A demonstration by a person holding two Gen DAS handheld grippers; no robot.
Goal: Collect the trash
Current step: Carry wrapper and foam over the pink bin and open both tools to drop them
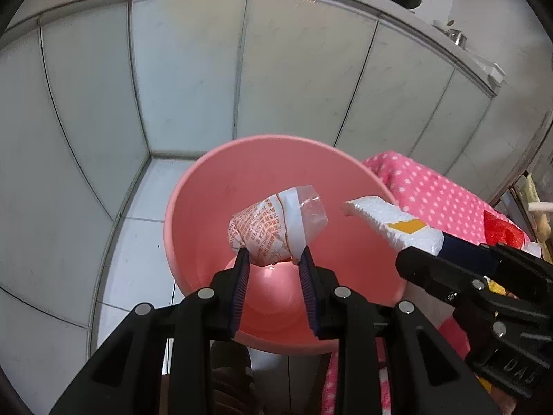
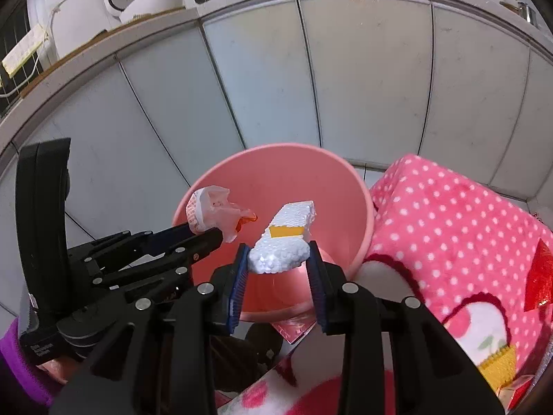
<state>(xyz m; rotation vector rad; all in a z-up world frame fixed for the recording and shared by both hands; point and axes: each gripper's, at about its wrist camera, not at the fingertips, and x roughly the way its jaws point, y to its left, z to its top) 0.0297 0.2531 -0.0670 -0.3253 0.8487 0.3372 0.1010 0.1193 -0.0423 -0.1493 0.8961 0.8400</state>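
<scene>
A pink plastic bin (image 1: 214,186) stands on the floor beside the table; it also shows in the right wrist view (image 2: 262,169). My left gripper (image 1: 274,256) is shut on a crumpled white and orange wrapper (image 1: 273,228) and holds it over the bin's mouth. The wrapper also shows in the right wrist view (image 2: 211,212). My right gripper (image 2: 278,254) is shut on a white foam block with a yellow patch (image 2: 283,242), also over the bin. The foam block shows in the left wrist view (image 1: 394,223) at the bin's right rim.
A pink polka-dot cloth (image 2: 459,221) covers the table right of the bin, with red wrappers (image 2: 541,276) and yellow scraps (image 2: 497,366) on it. Pale cabinet doors (image 1: 193,79) stand behind the bin. White floor tiles (image 1: 138,242) lie at the left.
</scene>
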